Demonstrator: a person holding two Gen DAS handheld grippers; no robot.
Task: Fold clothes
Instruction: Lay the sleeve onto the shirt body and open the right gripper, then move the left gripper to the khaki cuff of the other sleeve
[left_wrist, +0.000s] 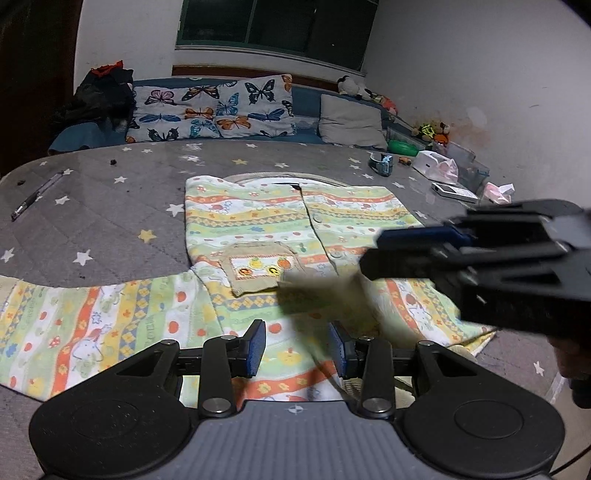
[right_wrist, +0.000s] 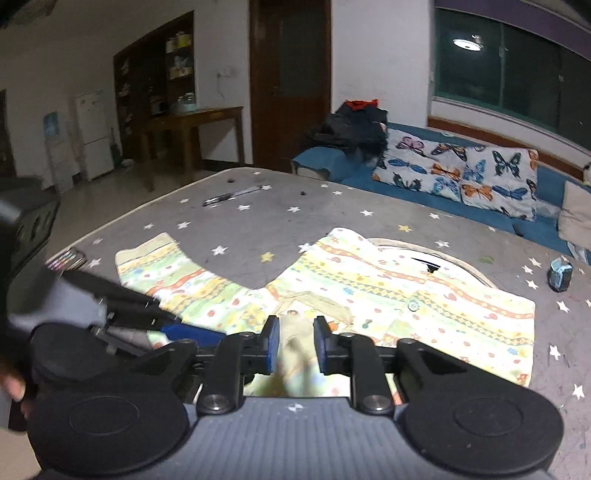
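Shirt (left_wrist: 258, 221): pastel green, yellow, orange and white stripes with cartoon prints. Table cover (left_wrist: 110, 206): grey, white and yellow stars. Cushions (left_wrist: 214, 110): multicoloured butterflies on pale ground.

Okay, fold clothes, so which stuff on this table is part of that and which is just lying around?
For the job: patterned shirt, left gripper, right gripper.

Lying about: pen, tape roll, tissue pack, phone.

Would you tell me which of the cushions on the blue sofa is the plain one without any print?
The plain grey cushion, at the right end of the row in the left wrist view; the two butterfly cushions beside it bear coloured butterflies.
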